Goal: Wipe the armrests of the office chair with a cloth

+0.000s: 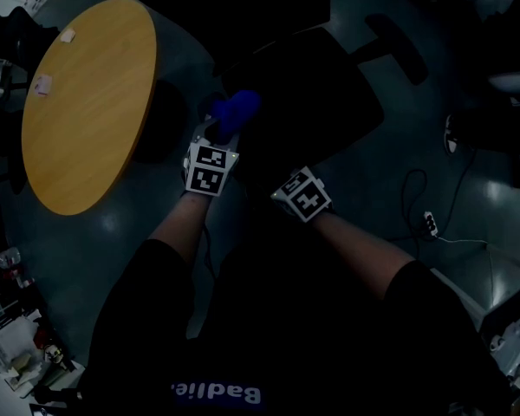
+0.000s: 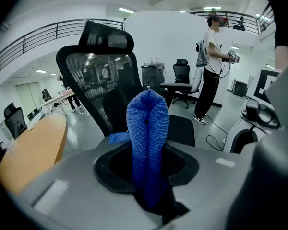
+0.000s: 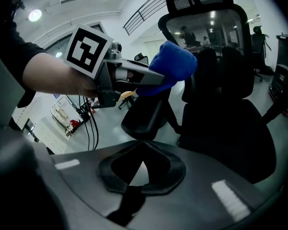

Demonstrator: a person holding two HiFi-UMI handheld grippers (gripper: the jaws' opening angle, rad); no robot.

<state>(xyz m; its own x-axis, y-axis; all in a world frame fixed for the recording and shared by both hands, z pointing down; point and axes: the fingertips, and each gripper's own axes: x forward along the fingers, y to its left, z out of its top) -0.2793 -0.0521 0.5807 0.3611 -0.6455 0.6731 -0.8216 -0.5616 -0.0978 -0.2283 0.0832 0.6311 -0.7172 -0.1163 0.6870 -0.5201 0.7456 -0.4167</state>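
A folded blue cloth (image 2: 146, 133) stands up between the jaws of my left gripper (image 2: 147, 153), which is shut on it. In the head view the cloth (image 1: 236, 111) shows just beyond that gripper's marker cube (image 1: 210, 168), at the left side of the black office chair (image 1: 329, 102). From the right gripper view, the cloth (image 3: 169, 67) is just above the chair's left armrest pad (image 3: 145, 115). My right gripper (image 3: 143, 145) is shut and holds nothing; its tips point at that pad. The other armrest (image 1: 397, 47) sticks out at the far right.
A round wooden table (image 1: 87, 102) stands left of the chair. A cable and power strip (image 1: 429, 224) lie on the floor at the right. Clutter sits at the lower left (image 1: 17, 345). A person (image 2: 212, 71) stands beyond a second chair (image 2: 181, 83).
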